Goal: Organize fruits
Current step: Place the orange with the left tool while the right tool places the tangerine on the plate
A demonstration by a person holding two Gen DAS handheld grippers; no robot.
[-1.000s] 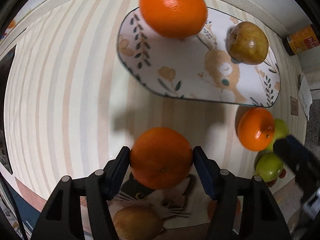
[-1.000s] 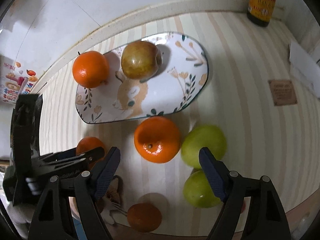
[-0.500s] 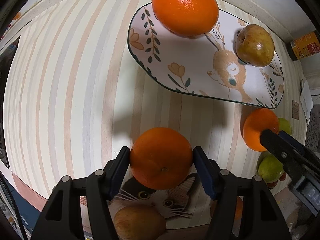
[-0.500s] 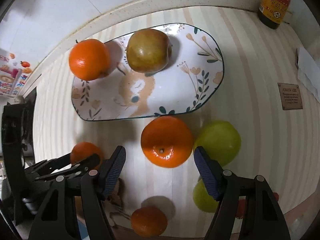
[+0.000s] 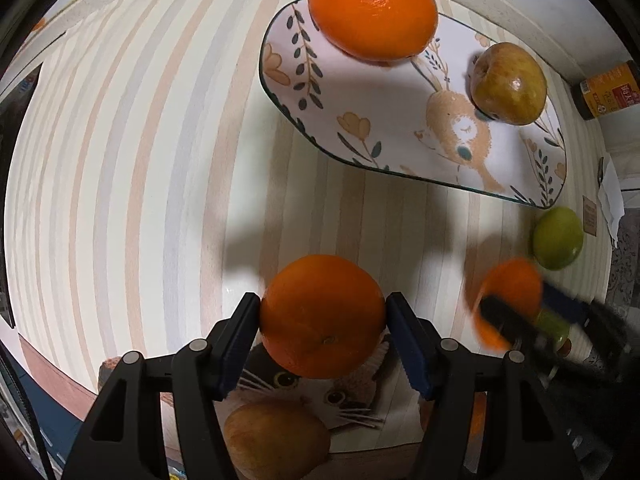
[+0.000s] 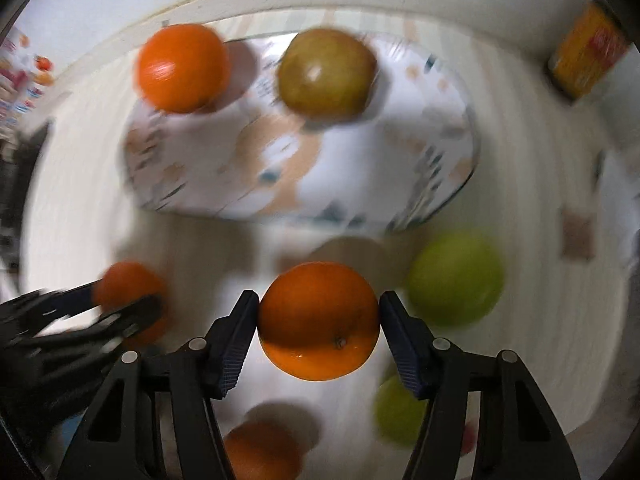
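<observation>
Low in the left wrist view, the left claw (image 5: 322, 334) grips an orange (image 5: 322, 316) between both pads above a cat-print mat (image 5: 360, 412). In the right wrist view, the right claw (image 6: 318, 330) has just been closing, and its pads now touch a second orange (image 6: 318, 320) on the striped desk (image 5: 120, 184). Beyond, a green apple (image 6: 454, 278) lies at right. Farthest, the floral plate (image 5: 380, 128) carries a third orange (image 5: 372, 8) and a brownish apple (image 5: 508, 84).

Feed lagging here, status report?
Left gripper shut on round orange. Right gripper just closed on second orange. Oval rabbit-print plate ahead, unobstructed.
</observation>
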